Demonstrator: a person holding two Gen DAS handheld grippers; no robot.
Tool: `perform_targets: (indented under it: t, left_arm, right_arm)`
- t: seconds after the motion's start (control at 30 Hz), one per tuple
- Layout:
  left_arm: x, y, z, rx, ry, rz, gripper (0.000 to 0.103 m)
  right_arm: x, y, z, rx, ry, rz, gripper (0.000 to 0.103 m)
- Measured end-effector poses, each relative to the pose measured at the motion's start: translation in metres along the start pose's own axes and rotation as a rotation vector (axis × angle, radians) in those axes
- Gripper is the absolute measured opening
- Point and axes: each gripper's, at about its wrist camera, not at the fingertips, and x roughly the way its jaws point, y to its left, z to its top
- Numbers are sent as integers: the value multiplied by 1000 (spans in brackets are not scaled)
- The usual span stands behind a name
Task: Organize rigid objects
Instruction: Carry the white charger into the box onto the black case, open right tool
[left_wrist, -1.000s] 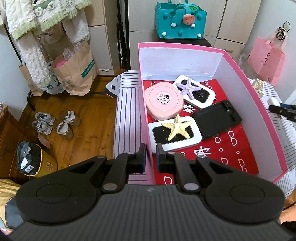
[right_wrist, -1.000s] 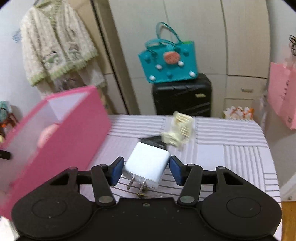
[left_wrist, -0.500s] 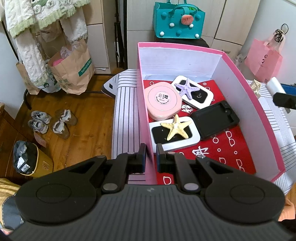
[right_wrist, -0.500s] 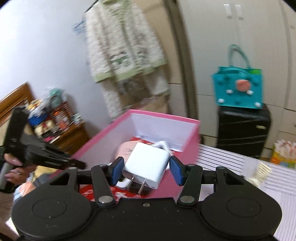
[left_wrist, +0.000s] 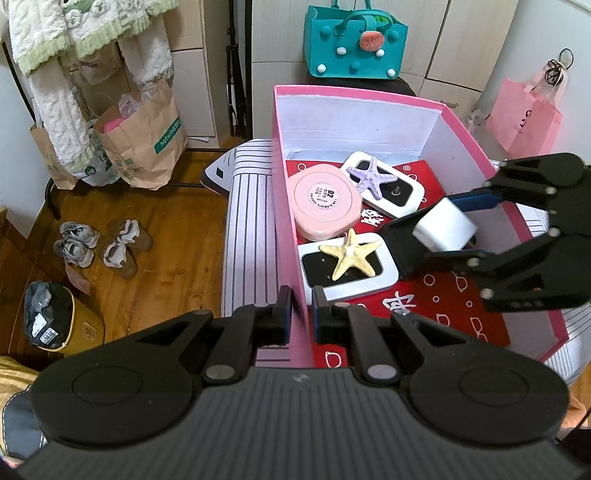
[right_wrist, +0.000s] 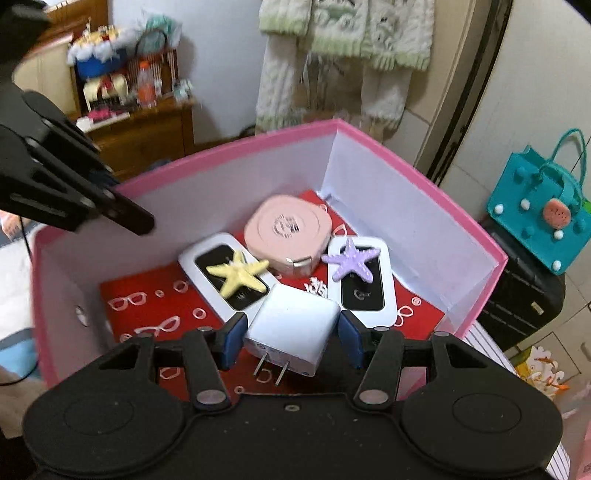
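A pink box with white inner walls and a red patterned liner stands on the striped table. My left gripper is shut on the near end of its left wall. Inside lie a round pink case, a purple starfish on a white device, and a yellow starfish on a second white device. My right gripper is shut on a white charger plug, prongs toward the camera. It holds the charger plug in the air above the box's middle.
The table wears a striped cloth. A teal bag sits on a black suitcase behind the box, and a pink bag hangs at the right. Paper bags and shoes are on the wooden floor to the left.
My right gripper carried the charger plug from above the striped table to above the inside of the pink box, rolling as it went. The left gripper kept its hold on the box wall.
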Motion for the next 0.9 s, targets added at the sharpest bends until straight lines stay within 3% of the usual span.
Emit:
perform_targets:
  t: [0.17,0.27,0.47,0.67,0.8,0.9]
  left_arm:
    - [-1,3,-1,4,-1,-4,10]
    - [-1,3,-1,2,-1,-6,10]
    - [-2,4,-2,-1,-3,-13,10]
    - [-2,5,-2,-2,-6,-13,10]
    - [-2,6,-2,-10,-8,-14,10]
    - [-2,7,-2,-18,-6,-18,10]
  right_arm:
    - [15,2,1,-27,59,-13,59]
    - [14,2,3,-4,38,-28,60]
    - [-34,-24,-9,146,-124,24,68]
    - [-83,-51,-45,245,-258,26,70]
    - [-110,-64,-74,297,-355,-18,76]
    - [-120,-66,-97,308,-374,-79,76]
